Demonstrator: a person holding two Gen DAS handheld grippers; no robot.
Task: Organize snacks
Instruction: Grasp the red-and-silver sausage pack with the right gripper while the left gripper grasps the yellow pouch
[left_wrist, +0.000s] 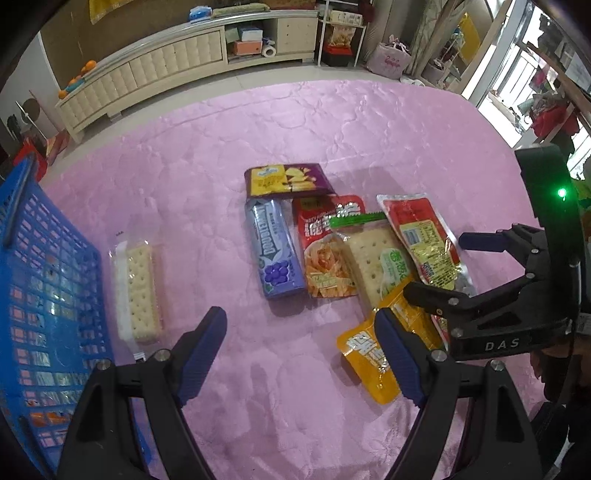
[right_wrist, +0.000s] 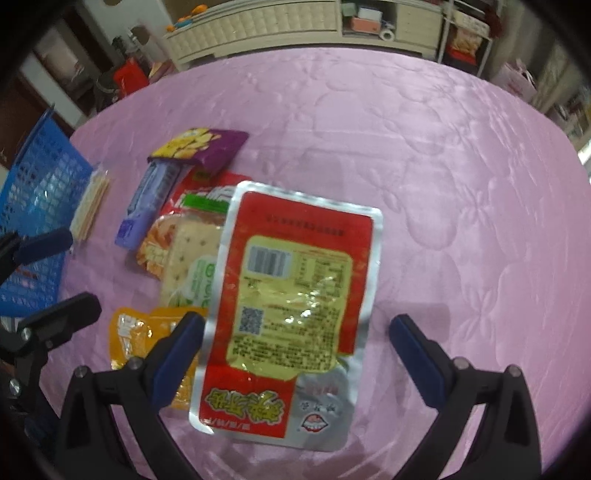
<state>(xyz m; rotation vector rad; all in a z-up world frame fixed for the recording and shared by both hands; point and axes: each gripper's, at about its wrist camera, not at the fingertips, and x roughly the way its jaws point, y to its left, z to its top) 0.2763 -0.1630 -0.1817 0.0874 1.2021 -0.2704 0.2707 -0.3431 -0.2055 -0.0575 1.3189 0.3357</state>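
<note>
Plainly the red-and-silver foil packet (right_wrist: 291, 306) lies flat on the pink cloth (right_wrist: 461, 184), long axis running away from the right gripper (right_wrist: 295, 328), whose fingers stand apart astride it, untouching; the left gripper (left_wrist: 299, 354), also spread, hangs over bare cloth.

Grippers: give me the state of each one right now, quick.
Left gripper: open, holding nothing, above the pink cloth.
Right gripper: open, holding nothing; the red and silver packet lies between its fingers, ungripped.
</note>
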